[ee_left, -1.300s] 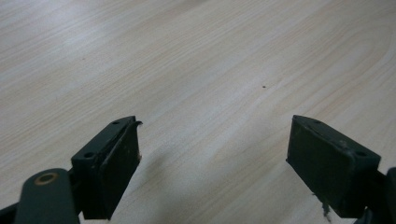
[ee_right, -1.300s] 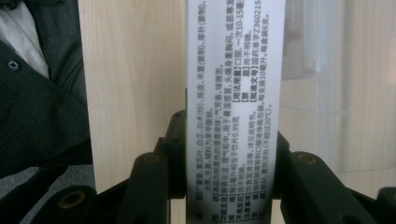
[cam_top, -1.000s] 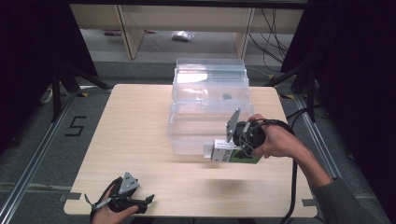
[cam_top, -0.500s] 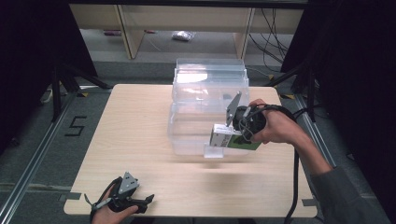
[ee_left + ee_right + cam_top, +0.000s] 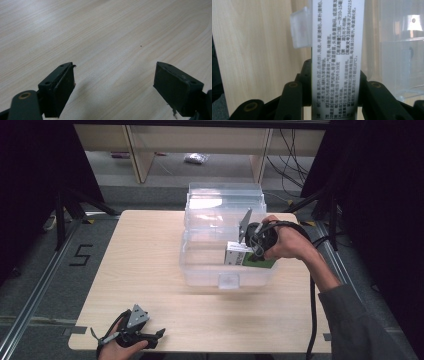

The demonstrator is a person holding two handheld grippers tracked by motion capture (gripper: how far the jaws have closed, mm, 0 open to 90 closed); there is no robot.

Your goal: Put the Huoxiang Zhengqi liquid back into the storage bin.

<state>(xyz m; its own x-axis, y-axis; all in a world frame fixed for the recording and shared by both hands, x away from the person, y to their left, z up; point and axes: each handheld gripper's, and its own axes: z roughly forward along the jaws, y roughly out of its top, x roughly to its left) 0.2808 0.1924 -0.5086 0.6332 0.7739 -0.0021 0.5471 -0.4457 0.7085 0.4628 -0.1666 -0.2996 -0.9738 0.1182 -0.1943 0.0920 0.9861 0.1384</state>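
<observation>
High view has a pale wood-grain table sitting on grey floor, dark all around, with wooden shelving and loose cables behind it. A "5" is marked on the floor off the table's left side.

Right gripper is up over the clear plastic bin in the middle of the table, clamped on a white and green box. In the right gripper view the box sticks straight out from between the jaws, pinched on both sides, white printed face toward the camera, with the bin's latch tab just behind it and the bin wall off to one side.

Left gripper rests at the table's near left corner, well apart from the bin. In the left gripper view its jaws are spread wide with just bare wood between them.
</observation>
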